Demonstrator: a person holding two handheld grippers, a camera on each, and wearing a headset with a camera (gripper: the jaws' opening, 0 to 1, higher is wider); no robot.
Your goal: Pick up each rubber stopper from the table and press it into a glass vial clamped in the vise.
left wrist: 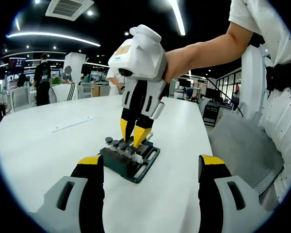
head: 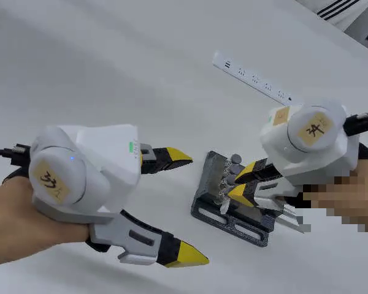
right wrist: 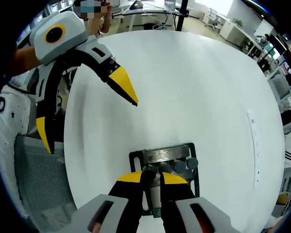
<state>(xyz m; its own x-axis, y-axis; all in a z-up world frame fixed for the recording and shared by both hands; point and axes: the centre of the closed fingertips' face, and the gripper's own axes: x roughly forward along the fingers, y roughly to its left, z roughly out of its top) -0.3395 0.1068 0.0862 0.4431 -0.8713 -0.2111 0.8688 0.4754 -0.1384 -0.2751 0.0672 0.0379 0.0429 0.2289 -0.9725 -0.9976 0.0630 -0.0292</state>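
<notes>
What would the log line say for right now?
right gripper: shut on stopper, at vise | left gripper: open, holding nothing

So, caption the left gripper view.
Right claw holds a stopper on a vial in the vise; left claw hovers open.

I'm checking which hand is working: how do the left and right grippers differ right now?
The left gripper is wide open; the right gripper is closed on a stopper. The left gripper hovers over bare table beside the vise; the right gripper's tips are down at the vials. Both have yellow tips.
</notes>
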